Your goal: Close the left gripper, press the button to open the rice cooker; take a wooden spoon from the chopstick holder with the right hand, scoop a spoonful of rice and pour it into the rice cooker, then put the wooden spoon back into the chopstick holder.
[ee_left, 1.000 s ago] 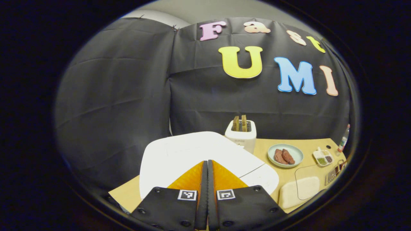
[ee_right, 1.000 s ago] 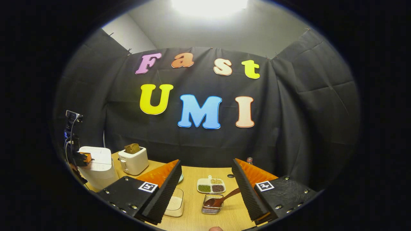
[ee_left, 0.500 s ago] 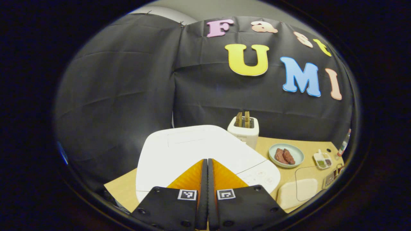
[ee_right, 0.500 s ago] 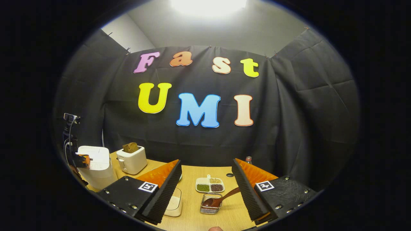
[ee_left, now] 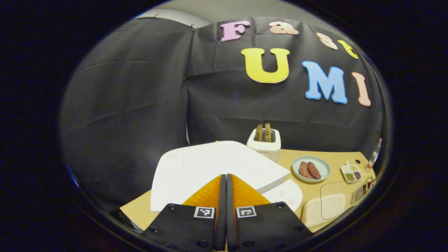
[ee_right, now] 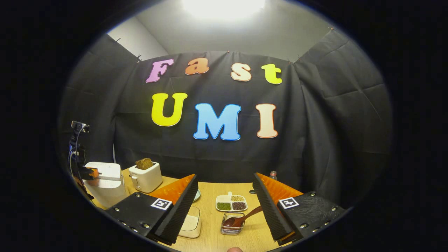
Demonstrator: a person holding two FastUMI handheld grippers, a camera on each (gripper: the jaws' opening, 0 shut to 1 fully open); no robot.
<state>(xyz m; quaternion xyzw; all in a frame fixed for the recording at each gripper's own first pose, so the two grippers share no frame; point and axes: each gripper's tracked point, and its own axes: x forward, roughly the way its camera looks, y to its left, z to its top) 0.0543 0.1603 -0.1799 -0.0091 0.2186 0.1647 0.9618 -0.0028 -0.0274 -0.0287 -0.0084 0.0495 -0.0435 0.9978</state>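
Note:
The white rice cooker (ee_left: pixel 210 164) lies right under my left gripper (ee_left: pixel 226 179), which is shut with nothing between its fingers. The cooker's lid stands a crack above the control panel (ee_left: pixel 285 196). In the right gripper view the rice cooker (ee_right: pixel 105 182) is far left, with the left gripper (ee_right: pixel 91 173) at its front. My right gripper (ee_right: pixel 224 176) hangs open above the table. Below it the brown wooden spoon (ee_right: pixel 241 219) leans in the small metal chopstick holder (ee_right: pixel 231 228). A clear box of rice (ee_right: pixel 190 222) sits by the left finger (ee_right: pixel 178 210).
A white toaster (ee_right: pixel 145 176) with bread stands behind the cooker. A divided dish of beans (ee_right: pixel 231 203) and a small bottle (ee_right: pixel 273 174) sit farther back on the wooden table (ee_right: pixel 217 241). A plate with meat (ee_left: pixel 310 169) lies right of the toaster.
The left gripper pushed down on the cooker's front and came back up. The lid has sprung up a crack, showing a gap along its right edge. The right gripper barely moved.

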